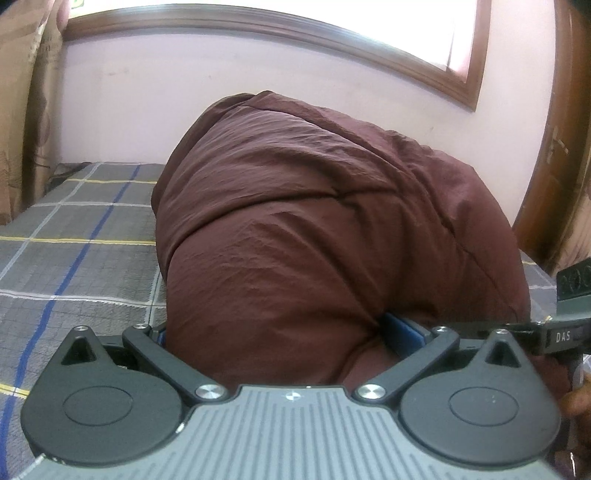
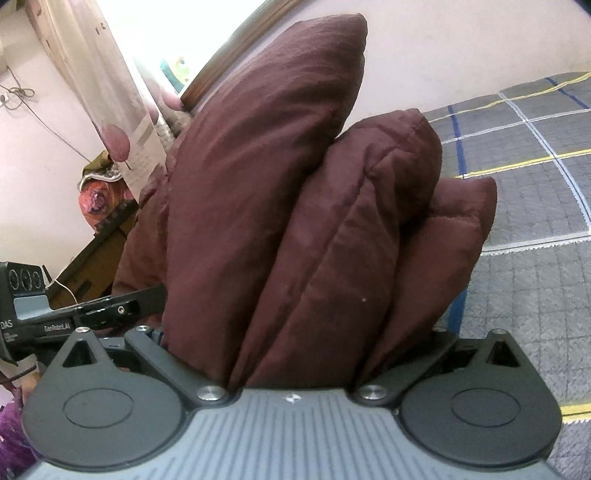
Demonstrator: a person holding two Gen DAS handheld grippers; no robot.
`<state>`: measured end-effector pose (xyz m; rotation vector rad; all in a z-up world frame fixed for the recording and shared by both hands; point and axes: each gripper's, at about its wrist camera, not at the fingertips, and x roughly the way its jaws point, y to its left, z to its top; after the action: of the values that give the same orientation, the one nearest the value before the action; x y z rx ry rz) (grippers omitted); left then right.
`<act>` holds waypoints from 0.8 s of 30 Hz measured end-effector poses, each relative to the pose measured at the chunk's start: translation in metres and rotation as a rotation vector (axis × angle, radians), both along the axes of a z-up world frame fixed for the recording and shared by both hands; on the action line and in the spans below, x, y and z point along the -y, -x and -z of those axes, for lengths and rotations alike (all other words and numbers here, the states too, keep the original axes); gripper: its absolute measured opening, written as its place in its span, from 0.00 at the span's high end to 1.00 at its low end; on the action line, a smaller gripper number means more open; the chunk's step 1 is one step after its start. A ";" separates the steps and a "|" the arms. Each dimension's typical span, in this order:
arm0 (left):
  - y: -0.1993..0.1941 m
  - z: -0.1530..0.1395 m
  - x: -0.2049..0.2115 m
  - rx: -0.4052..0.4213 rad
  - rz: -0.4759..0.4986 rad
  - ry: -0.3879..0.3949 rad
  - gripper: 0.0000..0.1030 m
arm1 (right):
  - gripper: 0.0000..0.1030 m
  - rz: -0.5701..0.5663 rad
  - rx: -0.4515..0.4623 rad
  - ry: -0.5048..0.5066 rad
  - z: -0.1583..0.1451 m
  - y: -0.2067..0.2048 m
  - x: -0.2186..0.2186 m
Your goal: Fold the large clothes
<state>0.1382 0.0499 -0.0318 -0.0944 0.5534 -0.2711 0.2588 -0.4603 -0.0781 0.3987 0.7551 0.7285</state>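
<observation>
My fingertips are buried in both views. In the left wrist view the maroon padded jacket (image 1: 332, 229) bulges over the middle of the frame and covers everything past the linkage arms; only a sliver of a blue pad (image 1: 402, 328) shows at lower right of centre. In the right wrist view the same jacket (image 2: 295, 221) stands up in three thick folds that hide both fingers completely. How the garment ends beyond these bunches I cannot make out.

My left gripper (image 1: 288, 332) has its jaws set wide, and the quilted fabric fills the whole gap between them, so they are clamped on a fat bundle of it. My right gripper (image 2: 295, 332) is the same: jaws wide apart, packed with the stacked folds, gripping them. In the right wrist view the body of the other gripper (image 2: 33, 310) pokes in at the left edge, touching the jacket's side; in the left wrist view its counterpart (image 1: 569, 325) sits at the right edge, just beside the cloth.

The jacket rises off a bed (image 1: 74, 229) covered in a grey checked sheet with blue, yellow and white lines, seen at left in the left wrist view and at right (image 2: 535, 192) in the right. Behind is a pale pink wall (image 1: 147, 92), a wood-framed window (image 1: 332, 33) across the top, a patterned curtain (image 1: 22, 110) at upper left, and a brown door frame (image 1: 554, 147) at far right.
</observation>
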 end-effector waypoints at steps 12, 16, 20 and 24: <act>-0.001 0.001 -0.002 0.001 -0.002 -0.010 0.00 | 0.00 0.012 0.014 0.026 -0.011 0.005 -0.033; -0.001 0.001 -0.001 0.000 -0.005 -0.012 0.00 | 0.00 0.011 0.014 0.028 -0.011 0.005 -0.033; 0.000 0.000 -0.002 0.011 -0.003 -0.021 0.00 | 0.00 0.014 0.019 0.039 -0.013 0.008 -0.039; 0.001 0.001 -0.004 0.017 0.004 -0.014 0.00 | 0.00 0.015 0.019 0.043 -0.015 0.008 -0.041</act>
<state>0.1367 0.0535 -0.0332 -0.0778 0.5383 -0.2718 0.2504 -0.4191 -0.0636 0.3575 0.7482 0.7001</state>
